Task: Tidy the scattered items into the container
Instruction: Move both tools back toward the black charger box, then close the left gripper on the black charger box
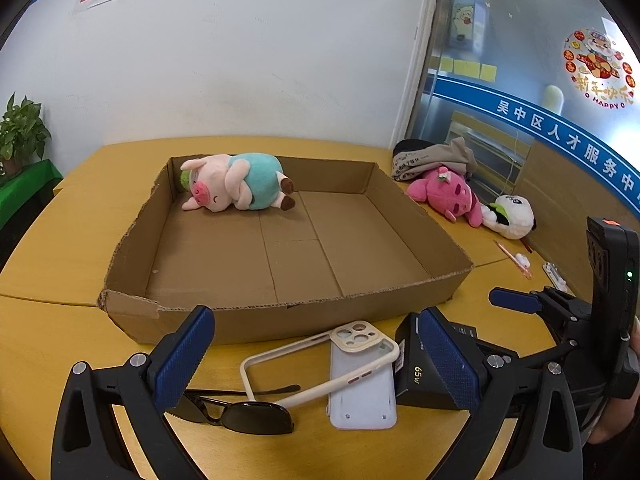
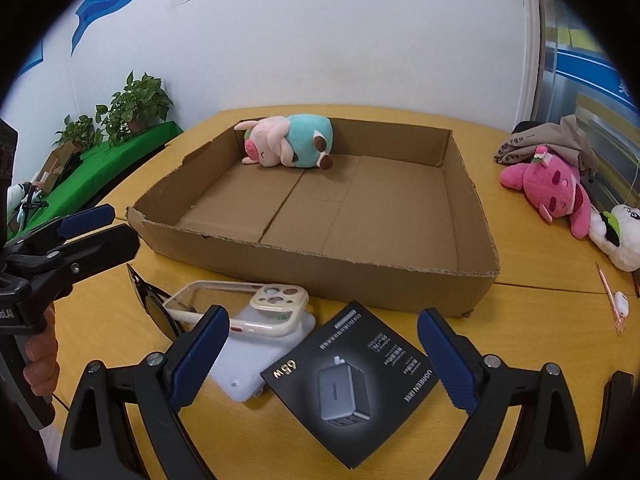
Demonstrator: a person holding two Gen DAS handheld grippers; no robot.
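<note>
A shallow cardboard box sits on the yellow table with a pink pig plush lying in its far left corner. In front of the box lie black sunglasses, a cream phone case on a white device, and a black 65W charger box. My left gripper is open above the phone case. My right gripper is open above the charger box.
A pink plush, a white panda plush and a grey cloth bag lie right of the box. A pink pen lies nearby. Potted plants stand at the left.
</note>
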